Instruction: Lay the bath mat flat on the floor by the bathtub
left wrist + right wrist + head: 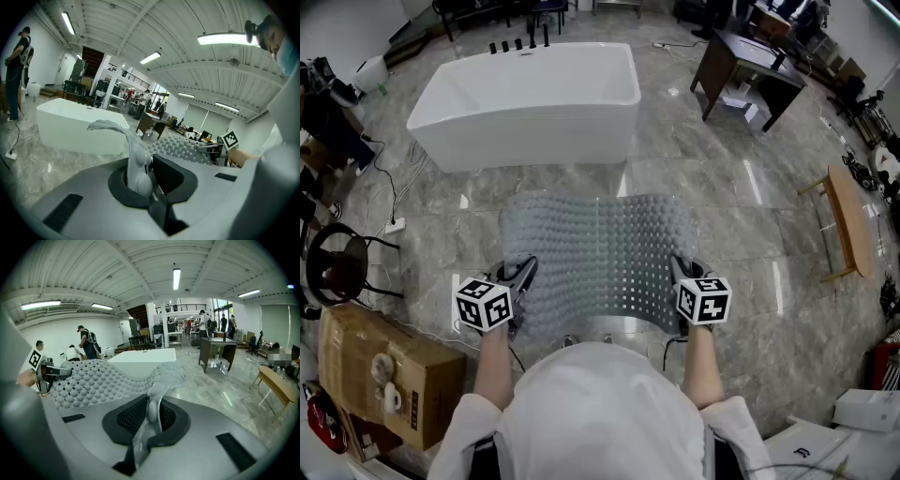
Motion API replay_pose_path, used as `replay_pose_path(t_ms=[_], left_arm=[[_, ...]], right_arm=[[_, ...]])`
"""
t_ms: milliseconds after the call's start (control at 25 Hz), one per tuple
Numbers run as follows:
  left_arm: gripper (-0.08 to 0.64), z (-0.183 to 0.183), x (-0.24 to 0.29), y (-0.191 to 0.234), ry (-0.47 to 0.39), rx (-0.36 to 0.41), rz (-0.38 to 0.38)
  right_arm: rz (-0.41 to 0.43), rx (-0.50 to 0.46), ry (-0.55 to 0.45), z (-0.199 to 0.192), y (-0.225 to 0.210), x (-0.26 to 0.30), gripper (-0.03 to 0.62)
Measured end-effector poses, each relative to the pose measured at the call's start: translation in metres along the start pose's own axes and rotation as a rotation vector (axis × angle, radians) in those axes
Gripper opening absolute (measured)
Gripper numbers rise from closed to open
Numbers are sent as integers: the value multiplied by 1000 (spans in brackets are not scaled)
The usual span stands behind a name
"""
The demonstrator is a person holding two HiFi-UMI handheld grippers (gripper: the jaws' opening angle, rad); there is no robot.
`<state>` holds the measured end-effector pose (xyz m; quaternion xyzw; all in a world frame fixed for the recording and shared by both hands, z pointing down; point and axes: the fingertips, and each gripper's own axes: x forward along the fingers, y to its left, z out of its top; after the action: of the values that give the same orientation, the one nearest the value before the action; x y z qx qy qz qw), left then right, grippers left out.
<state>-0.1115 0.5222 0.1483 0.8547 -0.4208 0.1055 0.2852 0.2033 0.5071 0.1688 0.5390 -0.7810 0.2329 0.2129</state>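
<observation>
My left tongs (523,273) and right tongs (680,272) each pinch a mat (600,248) corner; I can't tell whether its far edge touches the floor (722,187).

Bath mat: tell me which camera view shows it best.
The head view: nearly the whole bath mat shows, spread between the left gripper and right gripper. The left gripper view shows mainly its pinched edge; the right gripper view shows its bumpy surface obliquely.
</observation>
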Motion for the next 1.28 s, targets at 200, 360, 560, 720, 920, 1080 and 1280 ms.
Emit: replay_pose_path(t_ms=[200, 360, 560, 720, 920, 1080, 1280], left_arm=[[46, 1, 1, -4, -5, 1, 3], [46, 0, 1, -3, -4, 7, 5], [46, -2, -1, -5, -6, 3, 20], [46, -8, -1, -10, -5, -3, 41], [46, -12, 4, -18, -14, -10, 76], [46, -17, 3, -22, -29, -18, 103], [46, -18, 3, -13, -28, -43, 126]], right_arm=[[5, -1, -1, 0, -3, -2, 40], [20, 12, -3, 1, -1, -2, 40], [33, 35, -1, 0, -1, -5, 40], [46, 34, 1, -4, -9, -7, 41], [72, 28, 2, -5, -21, -7, 40], [94, 17, -1, -5, -28, -6, 40], [114, 18, 8, 0, -28, 8, 40]])
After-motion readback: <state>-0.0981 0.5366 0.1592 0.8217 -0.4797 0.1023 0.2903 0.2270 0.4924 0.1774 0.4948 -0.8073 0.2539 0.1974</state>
